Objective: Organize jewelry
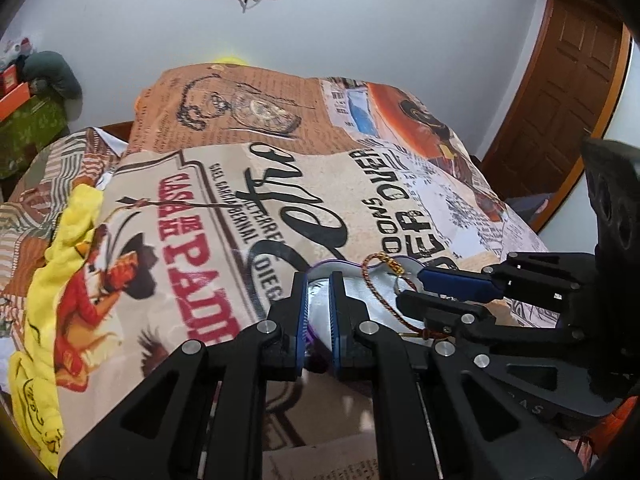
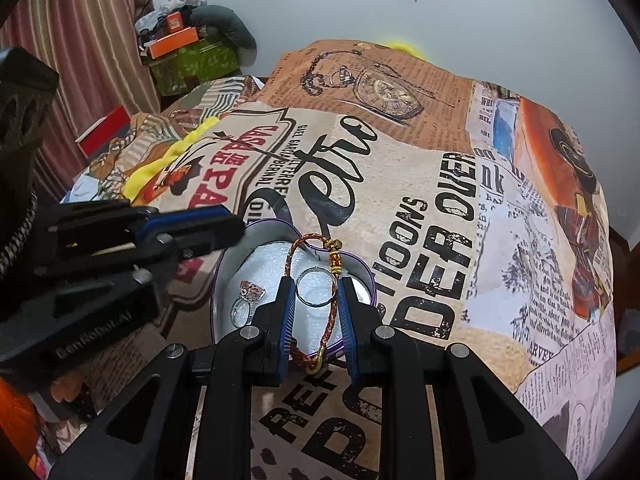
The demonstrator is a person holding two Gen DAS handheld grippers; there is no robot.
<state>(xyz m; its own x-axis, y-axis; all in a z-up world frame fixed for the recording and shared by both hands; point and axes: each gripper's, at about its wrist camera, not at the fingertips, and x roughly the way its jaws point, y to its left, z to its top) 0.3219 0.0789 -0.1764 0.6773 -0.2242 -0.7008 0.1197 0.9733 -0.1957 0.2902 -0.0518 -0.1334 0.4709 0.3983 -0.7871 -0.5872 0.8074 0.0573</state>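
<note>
With the left tool point(image 1: 319, 312) clamped on the rim of a heart-shaped tin point(image 2: 370, 280) on the bed point(image 2: 500, 240), the right tool point(image 2: 316, 320), jaws parted and empty, straddles the braided bracelet point(image 2: 333, 308) draped across the tin, apparently mid-placement, tucking it inside next.

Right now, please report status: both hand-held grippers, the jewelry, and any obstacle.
Left hand-held gripper at purple heart-shaped tin's rim, grip unclear. Right hand-held gripper open around red-gold braided cord bracelet and plain silver ring. Nothing blocking.
</note>
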